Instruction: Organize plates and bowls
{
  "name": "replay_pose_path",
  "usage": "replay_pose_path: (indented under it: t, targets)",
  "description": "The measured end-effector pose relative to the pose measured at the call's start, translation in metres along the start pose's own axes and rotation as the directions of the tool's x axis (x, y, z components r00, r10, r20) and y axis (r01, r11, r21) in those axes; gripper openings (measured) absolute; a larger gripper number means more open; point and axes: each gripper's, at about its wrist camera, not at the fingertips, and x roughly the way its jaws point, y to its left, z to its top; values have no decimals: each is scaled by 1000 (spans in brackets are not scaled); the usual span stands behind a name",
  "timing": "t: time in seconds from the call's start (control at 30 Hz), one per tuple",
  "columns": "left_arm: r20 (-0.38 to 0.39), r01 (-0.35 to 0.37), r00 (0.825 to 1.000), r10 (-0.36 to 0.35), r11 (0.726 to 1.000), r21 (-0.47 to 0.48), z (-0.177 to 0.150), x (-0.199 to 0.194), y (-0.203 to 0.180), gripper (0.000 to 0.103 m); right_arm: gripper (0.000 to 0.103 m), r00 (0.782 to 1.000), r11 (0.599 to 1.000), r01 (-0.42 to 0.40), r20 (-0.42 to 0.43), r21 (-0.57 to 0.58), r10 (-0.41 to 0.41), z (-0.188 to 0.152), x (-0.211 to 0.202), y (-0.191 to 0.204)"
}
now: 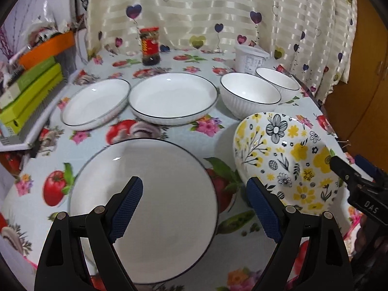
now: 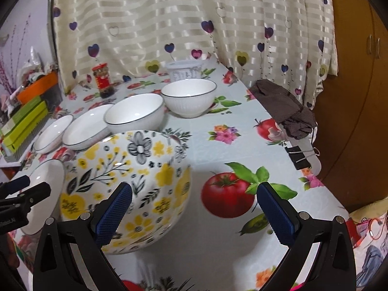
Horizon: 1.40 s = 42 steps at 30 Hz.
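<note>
My left gripper (image 1: 194, 184) hangs open just above a white, black-rimmed plate (image 1: 145, 206) at the table's near side, touching nothing. To its right stands a yellow-and-black floral bowl (image 1: 286, 160). In the right wrist view my right gripper (image 2: 194, 189) is open, its left finger over the floral bowl (image 2: 126, 177) and its right finger outside, so the bowl's right rim lies between them. Behind stand two white plates (image 1: 94, 101) (image 1: 172, 97) and two white ribbed bowls (image 1: 249, 97) (image 1: 278, 82) in a row.
A red-labelled sauce jar (image 1: 150, 46) and a white plastic tub (image 1: 249, 58) stand at the back by the curtain. Green boxes (image 1: 31, 89) are stacked on a rack at the left. A brown cloth (image 2: 283, 106) and a binder clip (image 2: 300, 156) sit on the table's right edge.
</note>
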Motion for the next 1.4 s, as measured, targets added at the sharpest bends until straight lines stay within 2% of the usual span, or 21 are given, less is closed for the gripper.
replay_pose_path:
  t: [0.07, 0.47, 0.63, 0.83, 0.93, 1.3, 1.4]
  targets:
    - [-17, 29, 999, -29, 1000, -13, 3, 7, -1, 88, 103, 1000, 1000, 14, -11, -4, -14, 2, 7, -4]
    - [-81, 51, 995, -50, 999, 17, 8, 29, -25, 88, 103, 993, 994, 92, -72, -58, -96, 2, 31, -17]
    - [-99, 72, 993, -69, 997, 31, 8, 34, -35, 88, 103, 993, 997, 61, -95, -50, -65, 1, 34, -26]
    - [-119, 101, 988, -95, 994, 42, 4, 37, -47, 88, 103, 994, 991, 67, -83, -113, -76, -1, 28, -25]
    - [-120, 85, 990, -78, 995, 54, 4, 37, -49, 88, 103, 993, 991, 69, -88, -111, -79, -2, 27, -31]
    - [-111, 96, 990, -91, 995, 40, 9, 34, -46, 88, 103, 986, 987, 109, -111, -115, -121, -3, 19, -41]
    - [-103, 85, 991, -80, 995, 43, 12, 31, -43, 88, 103, 991, 991, 90, -85, -103, -99, 2, 12, -37]
